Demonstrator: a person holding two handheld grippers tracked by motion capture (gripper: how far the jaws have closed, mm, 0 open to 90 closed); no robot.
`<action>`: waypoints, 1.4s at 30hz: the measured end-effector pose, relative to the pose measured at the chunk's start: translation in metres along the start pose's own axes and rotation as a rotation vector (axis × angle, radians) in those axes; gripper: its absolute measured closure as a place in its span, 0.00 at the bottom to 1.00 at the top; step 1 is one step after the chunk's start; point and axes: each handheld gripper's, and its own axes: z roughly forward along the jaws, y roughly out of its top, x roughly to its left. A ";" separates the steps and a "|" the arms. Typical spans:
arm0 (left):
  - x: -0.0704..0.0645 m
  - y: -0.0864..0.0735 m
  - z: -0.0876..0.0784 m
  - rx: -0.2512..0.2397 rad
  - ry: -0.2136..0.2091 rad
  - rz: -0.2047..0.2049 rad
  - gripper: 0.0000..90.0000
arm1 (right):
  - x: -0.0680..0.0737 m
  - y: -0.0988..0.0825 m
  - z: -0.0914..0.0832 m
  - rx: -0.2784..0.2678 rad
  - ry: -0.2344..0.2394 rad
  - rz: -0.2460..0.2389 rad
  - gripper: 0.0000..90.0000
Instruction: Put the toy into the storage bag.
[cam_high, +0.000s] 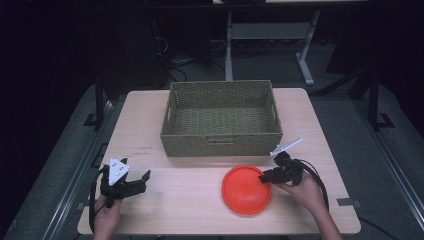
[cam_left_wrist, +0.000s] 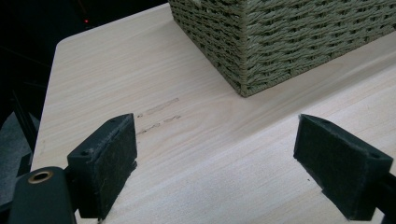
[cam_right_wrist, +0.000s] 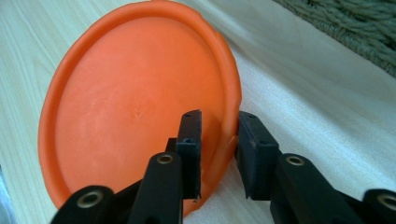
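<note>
the right gripper (cam_right_wrist: 218, 154) has its jaws pinched on the rim of the orange frisbee (cam_high: 246, 190), lying on the table (cam_high: 190, 200) before the empty wicker basket (cam_high: 220, 145); lifting remains, left gripper (cam_left_wrist: 215, 163) idle, jaws spread.

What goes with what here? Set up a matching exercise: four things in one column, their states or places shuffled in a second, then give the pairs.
1. round orange plastic disc
2. green woven wicker basket
3. left hand-held gripper
4. right hand-held gripper

A. jaws wide apart over bare wood
B. empty, at the table's far side
C. closed on a rim
D. lying near the front edge, rim clamped

Pairs: 1-D, 2-B, 3-A, 4-C
</note>
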 end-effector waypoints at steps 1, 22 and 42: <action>0.000 0.000 0.000 -0.001 0.000 0.000 0.14 | 0.002 0.001 -0.001 -0.005 -0.003 -0.001 0.82; 0.000 0.000 -0.001 0.002 0.003 0.000 0.14 | 0.044 0.034 -0.049 -0.106 0.039 -0.136 0.91; 0.000 0.000 -0.001 0.001 0.006 0.000 0.14 | 0.057 0.078 -0.096 -0.153 0.002 -0.185 0.92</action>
